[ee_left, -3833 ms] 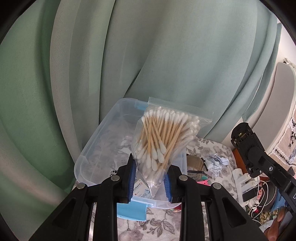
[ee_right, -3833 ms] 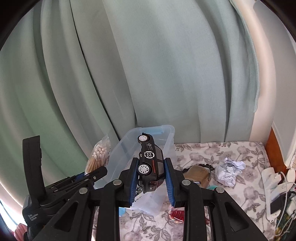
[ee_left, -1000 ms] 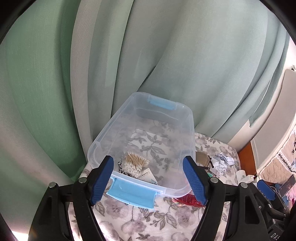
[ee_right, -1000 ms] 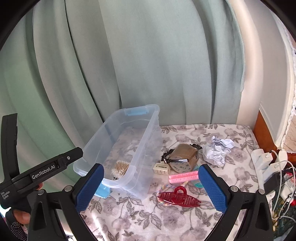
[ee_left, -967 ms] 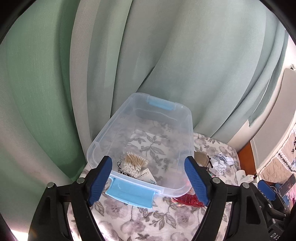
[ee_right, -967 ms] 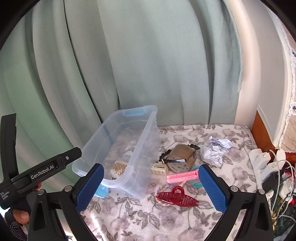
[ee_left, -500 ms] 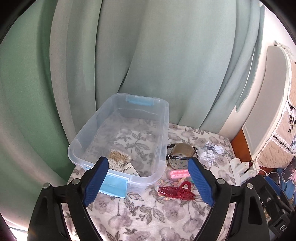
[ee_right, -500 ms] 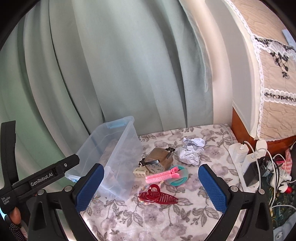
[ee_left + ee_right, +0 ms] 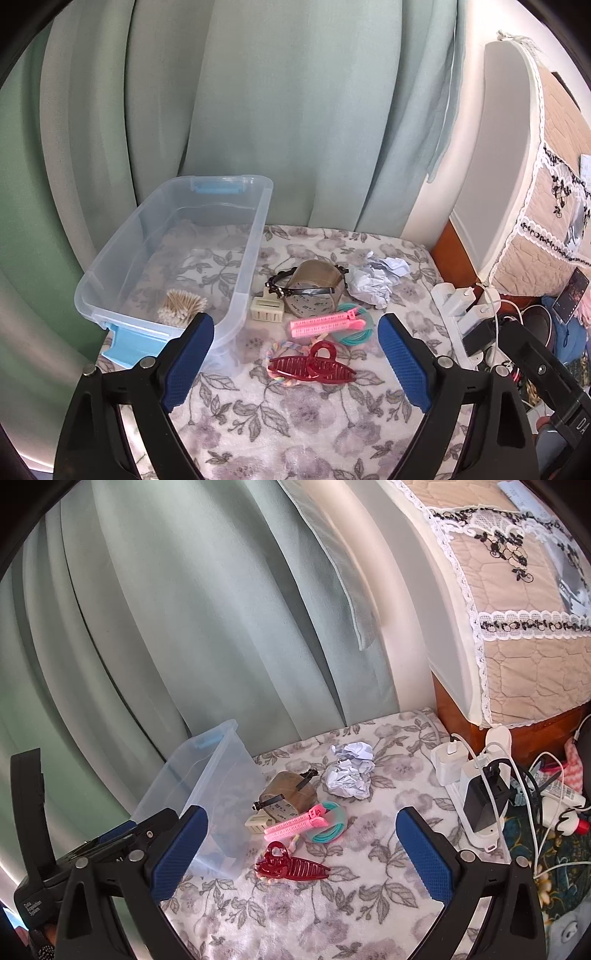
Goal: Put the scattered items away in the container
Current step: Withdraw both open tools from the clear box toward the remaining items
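A clear plastic bin (image 9: 243, 258) with blue latches stands at the left on the floral blanket; a bag of cotton swabs (image 9: 181, 301) lies in it. Beside the bin lie a dark red claw clip (image 9: 314, 369), a pink hair clip (image 9: 325, 325), a teal ring (image 9: 356, 334), a beige clip (image 9: 266, 309), a brown tape roll (image 9: 314, 284) and crumpled paper (image 9: 376, 277). My left gripper (image 9: 295, 365) is open and empty above the claw clip. My right gripper (image 9: 301, 853) is open and empty; the claw clip (image 9: 291, 866), bin (image 9: 207, 775) and paper (image 9: 349, 771) lie ahead of it.
Green curtains hang behind the bin. A white power strip (image 9: 465, 771) with chargers and cables sits at the right edge of the blanket. A wooden cabinet with a quilted cover (image 9: 517, 627) stands at the far right. The left gripper's body (image 9: 74, 856) shows at the lower left.
Both grippers let go of the cotton swabs and toy car over the bin earlier, opened wide, and have swung right, off the bin, toward the scattered items on the blanket.
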